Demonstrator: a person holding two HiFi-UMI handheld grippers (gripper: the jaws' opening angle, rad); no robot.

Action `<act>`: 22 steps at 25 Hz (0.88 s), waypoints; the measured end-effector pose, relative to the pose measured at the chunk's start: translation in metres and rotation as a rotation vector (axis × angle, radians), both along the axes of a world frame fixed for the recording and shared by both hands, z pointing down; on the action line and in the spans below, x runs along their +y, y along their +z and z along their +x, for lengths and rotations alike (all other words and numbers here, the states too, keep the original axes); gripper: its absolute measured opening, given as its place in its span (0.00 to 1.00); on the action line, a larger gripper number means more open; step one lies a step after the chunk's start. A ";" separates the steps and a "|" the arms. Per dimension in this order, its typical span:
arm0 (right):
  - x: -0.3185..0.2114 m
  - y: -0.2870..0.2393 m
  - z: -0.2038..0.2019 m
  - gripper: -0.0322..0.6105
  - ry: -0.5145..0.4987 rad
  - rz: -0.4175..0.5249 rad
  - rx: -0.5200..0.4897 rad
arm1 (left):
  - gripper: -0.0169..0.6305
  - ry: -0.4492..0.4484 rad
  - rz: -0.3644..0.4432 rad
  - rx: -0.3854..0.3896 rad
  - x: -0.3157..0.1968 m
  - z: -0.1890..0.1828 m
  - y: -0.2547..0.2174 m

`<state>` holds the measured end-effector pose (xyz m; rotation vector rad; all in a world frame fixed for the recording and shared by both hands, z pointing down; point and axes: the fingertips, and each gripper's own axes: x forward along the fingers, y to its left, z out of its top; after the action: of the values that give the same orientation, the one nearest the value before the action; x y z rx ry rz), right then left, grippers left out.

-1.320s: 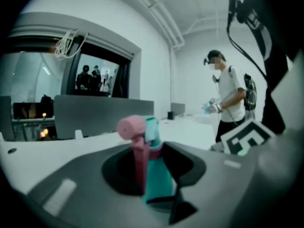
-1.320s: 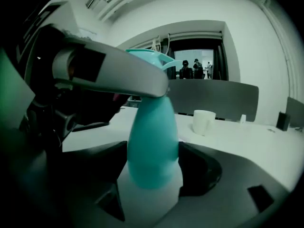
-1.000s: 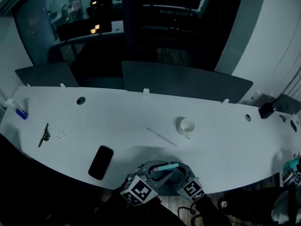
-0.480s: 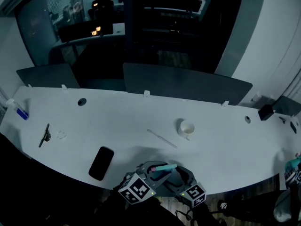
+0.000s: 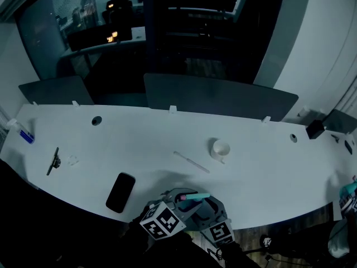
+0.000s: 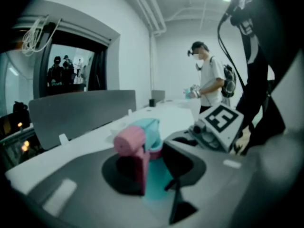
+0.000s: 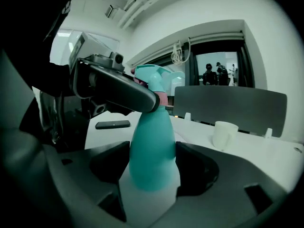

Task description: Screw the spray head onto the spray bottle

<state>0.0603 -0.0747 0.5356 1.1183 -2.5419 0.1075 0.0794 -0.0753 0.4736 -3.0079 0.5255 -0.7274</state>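
Observation:
A teal spray bottle [image 7: 153,151] stands upright between my two grippers at the table's near edge [image 5: 195,196]. My right gripper [image 7: 153,170] has the bottle's body between its jaws, which have just been closing; both pads touch its sides. The pink and teal spray head [image 6: 137,139] sits on the bottle's neck. My left gripper [image 6: 154,170] is shut on that head; its dark jaw [image 7: 118,87] crosses the neck in the right gripper view. The right gripper's marker cube [image 6: 219,121] shows just beyond the head.
On the white table [image 5: 139,144] are a white mug [image 5: 221,148], a thin white stick [image 5: 191,162], a black phone [image 5: 120,192] and a dark clip [image 5: 53,161] at far left. Grey dividers [image 5: 217,99] line the far edge. A person [image 6: 209,80] stands beyond the table's end.
The right gripper's marker cube has shifted slightly left and toward the near edge and turned a little. The bottle and the left gripper stay where they were.

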 end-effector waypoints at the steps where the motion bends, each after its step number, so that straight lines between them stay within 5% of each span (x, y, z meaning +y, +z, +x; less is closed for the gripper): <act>1: 0.001 0.001 -0.001 0.54 -0.051 -0.003 0.003 | 0.23 0.029 -0.003 -0.030 0.001 0.000 0.001; 5: 0.004 0.008 -0.003 0.54 -0.251 -0.005 0.030 | 0.23 0.122 -0.038 -0.091 0.004 0.000 0.002; 8: 0.004 0.007 -0.004 0.54 -0.319 -0.007 0.027 | 0.24 0.116 -0.042 -0.015 0.003 -0.001 0.000; 11: 0.003 0.006 -0.004 0.54 -0.320 -0.005 0.024 | 0.26 0.034 -0.004 0.068 -0.001 -0.005 -0.002; 14: 0.002 0.006 -0.004 0.54 -0.306 -0.003 0.021 | 0.32 -0.011 0.039 0.063 -0.003 -0.010 -0.003; 19: 0.003 0.007 -0.004 0.54 -0.302 -0.001 0.026 | 0.32 -0.061 -0.020 0.190 -0.003 -0.012 -0.016; 22: 0.003 0.006 -0.004 0.54 -0.298 -0.004 0.024 | 0.31 -0.050 -0.011 0.151 -0.002 -0.011 -0.010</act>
<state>0.0566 -0.0721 0.5414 0.7225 -2.6512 0.0217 0.0687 -0.0769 0.4633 -3.0869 0.6037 -0.5091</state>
